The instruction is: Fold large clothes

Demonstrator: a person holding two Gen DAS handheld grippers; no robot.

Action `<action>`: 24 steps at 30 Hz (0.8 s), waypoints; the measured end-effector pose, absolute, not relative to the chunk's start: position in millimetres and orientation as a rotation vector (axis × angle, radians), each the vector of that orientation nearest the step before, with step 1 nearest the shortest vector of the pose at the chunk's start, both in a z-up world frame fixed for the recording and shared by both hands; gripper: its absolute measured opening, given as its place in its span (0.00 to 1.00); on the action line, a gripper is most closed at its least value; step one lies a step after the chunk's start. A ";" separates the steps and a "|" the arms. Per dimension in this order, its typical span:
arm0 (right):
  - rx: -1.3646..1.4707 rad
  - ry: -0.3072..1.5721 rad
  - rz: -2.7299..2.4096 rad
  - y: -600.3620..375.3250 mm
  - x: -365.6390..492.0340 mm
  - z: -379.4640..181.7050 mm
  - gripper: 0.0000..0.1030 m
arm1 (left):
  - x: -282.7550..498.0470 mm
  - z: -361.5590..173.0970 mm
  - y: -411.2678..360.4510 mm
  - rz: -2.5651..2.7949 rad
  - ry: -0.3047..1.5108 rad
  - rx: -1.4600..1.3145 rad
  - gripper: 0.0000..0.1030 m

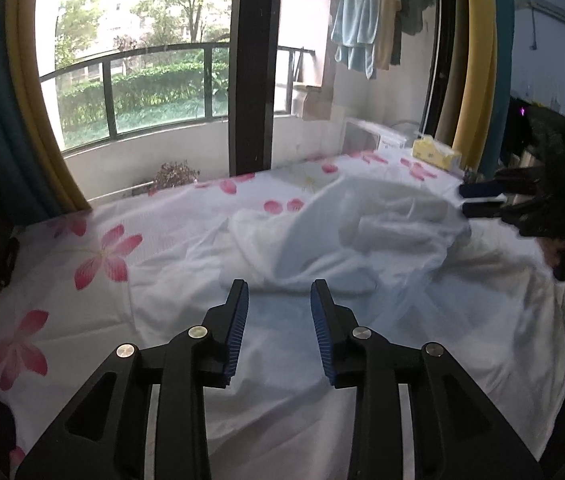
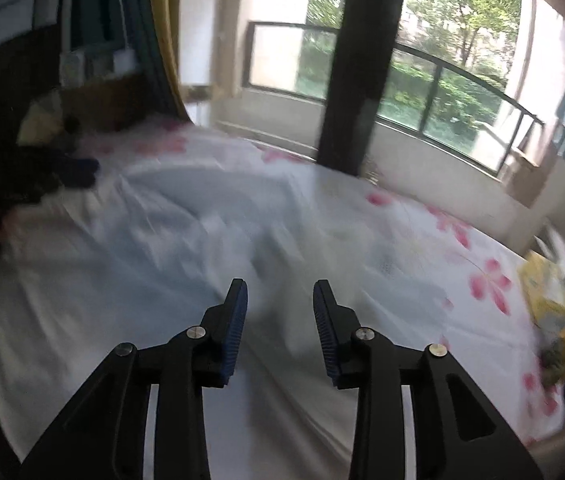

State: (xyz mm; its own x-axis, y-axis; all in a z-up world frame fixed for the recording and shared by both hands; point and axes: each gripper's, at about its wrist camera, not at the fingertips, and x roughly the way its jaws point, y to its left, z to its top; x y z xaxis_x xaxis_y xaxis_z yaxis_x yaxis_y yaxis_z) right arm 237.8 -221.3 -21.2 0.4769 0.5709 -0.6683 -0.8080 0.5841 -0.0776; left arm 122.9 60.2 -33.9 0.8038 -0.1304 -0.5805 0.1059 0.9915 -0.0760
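A large white garment (image 1: pixel 346 236) lies rumpled on the bed, its far part heaped into a fold. My left gripper (image 1: pixel 279 292) hovers just short of the garment's near edge, jaws open, nothing between the blue pads. In the same view my right gripper (image 1: pixel 478 200) appears at the right, beside the heap's right end, its jaws a little apart. The right wrist view is blurred: the garment (image 2: pixel 210 220) spreads across the bed, my right gripper (image 2: pixel 280 292) stands open above it with nothing held, and the left gripper (image 2: pixel 78 172) shows as a dark shape at the far left.
The bed has a white sheet with pink flowers (image 1: pixel 102 256). A yellow tissue box (image 1: pixel 436 154) and a white box (image 1: pixel 374 136) sit at its far right corner. Beyond are a window with a dark post (image 1: pixel 252 68), curtains and hanging laundry (image 1: pixel 356 20).
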 end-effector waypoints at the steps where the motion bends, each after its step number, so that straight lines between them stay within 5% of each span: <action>1: -0.405 0.641 0.890 -210.2 240.4 -21.5 0.33 | 126.1 -33.3 58.3 -0.131 0.623 -0.044 0.34; 10: -0.377 0.797 1.030 -147.5 251.4 -69.5 0.33 | 145.6 -49.2 30.4 -0.204 0.685 -0.031 0.34; 12: -0.405 0.816 1.057 -149.5 242.9 -77.9 0.05 | 146.2 -55.6 26.3 -0.218 0.706 -0.027 0.34; 13: -0.419 0.823 1.062 -151.0 240.5 -80.3 0.03 | 147.2 -59.6 24.3 -0.224 0.721 -0.026 0.34; 24: -0.520 0.859 1.038 -197.9 204.7 -91.1 0.01 | 153.9 -71.9 5.9 -0.263 0.778 -0.026 0.34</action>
State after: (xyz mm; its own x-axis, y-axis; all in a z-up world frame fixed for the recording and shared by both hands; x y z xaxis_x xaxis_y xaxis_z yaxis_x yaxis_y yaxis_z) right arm 204.7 -197.9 -91.1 0.2393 0.5256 -0.8164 -0.9003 0.4351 0.0163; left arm 153.9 5.9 -71.9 0.6815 -0.2436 -0.6901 0.2248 0.9671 -0.1194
